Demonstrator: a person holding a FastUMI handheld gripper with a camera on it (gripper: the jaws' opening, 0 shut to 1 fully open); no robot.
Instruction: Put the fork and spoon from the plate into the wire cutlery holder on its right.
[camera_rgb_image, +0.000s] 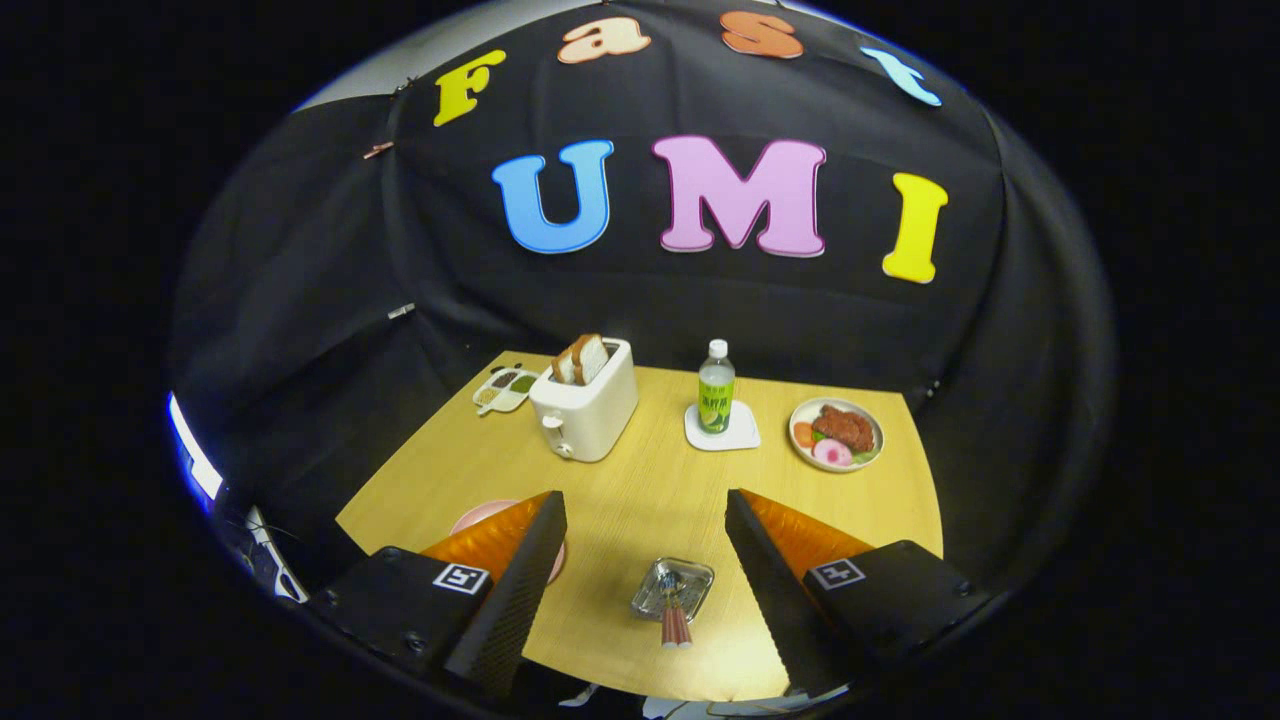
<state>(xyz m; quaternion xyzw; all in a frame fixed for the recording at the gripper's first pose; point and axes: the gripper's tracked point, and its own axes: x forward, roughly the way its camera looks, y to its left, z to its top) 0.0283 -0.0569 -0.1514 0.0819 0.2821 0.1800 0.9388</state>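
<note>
My gripper (645, 497) hangs high above the wooden table (640, 480), open, with nothing between its fingers. Below and between the fingers stands the wire cutlery holder (672, 588). Two pink-handled utensils (676, 625) stick out of it toward me, their metal heads inside the basket; I cannot tell fork from spoon at this size. To the holder's left lies the pink plate (478, 517), mostly hidden behind my left finger (520, 580); the part that shows is bare.
At the back of the table stand a white toaster (585, 408) with bread slices, a small divided dish (505, 388), a green-labelled bottle (716, 388) on a white coaster (722, 432), and a plate of food (836, 433). The table's near edge lies just under the fingers.
</note>
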